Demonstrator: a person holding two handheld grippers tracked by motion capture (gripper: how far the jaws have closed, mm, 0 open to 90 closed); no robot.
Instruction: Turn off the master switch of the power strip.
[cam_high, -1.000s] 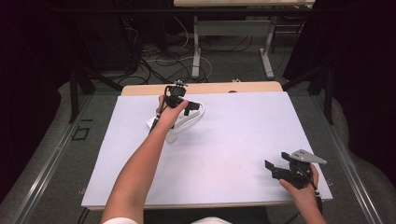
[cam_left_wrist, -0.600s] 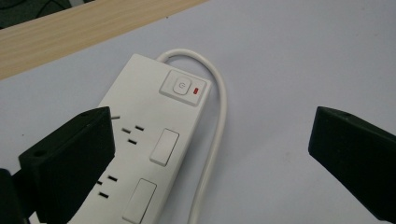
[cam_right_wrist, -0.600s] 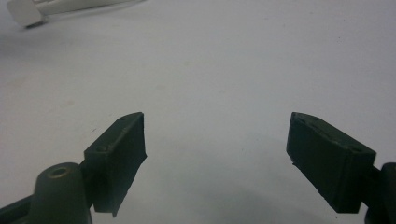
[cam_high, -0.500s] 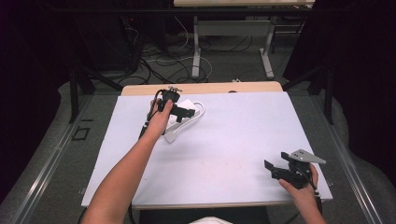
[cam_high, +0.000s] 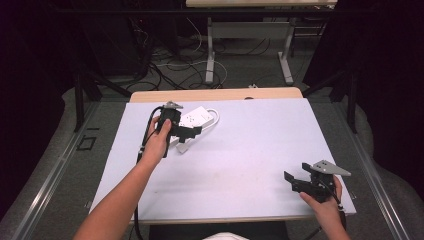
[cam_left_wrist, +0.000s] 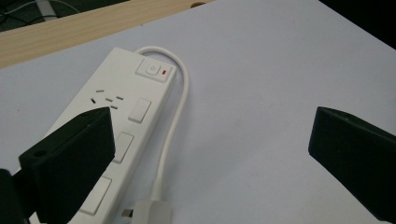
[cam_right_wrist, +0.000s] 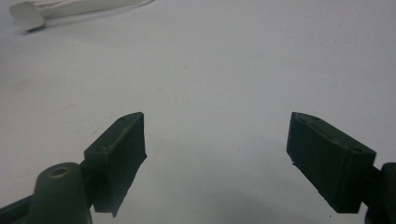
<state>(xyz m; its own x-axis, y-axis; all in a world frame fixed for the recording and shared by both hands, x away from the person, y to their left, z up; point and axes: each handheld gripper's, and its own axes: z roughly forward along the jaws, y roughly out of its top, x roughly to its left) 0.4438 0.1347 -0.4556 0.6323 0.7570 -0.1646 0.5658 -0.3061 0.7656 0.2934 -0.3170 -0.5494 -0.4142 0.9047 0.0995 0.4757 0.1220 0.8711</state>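
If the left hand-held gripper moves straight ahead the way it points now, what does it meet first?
Probably the white cable beside the power strip: it lies between the open jaws of the left hand-held gripper, with the plug nearest. Depth is unclear, so the strip itself might touch one jaw first.

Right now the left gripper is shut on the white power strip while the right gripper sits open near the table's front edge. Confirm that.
Not quite: the left gripper is open, its jaws wide apart above the white power strip, as the left gripper view shows. The right gripper does sit open near the front edge.
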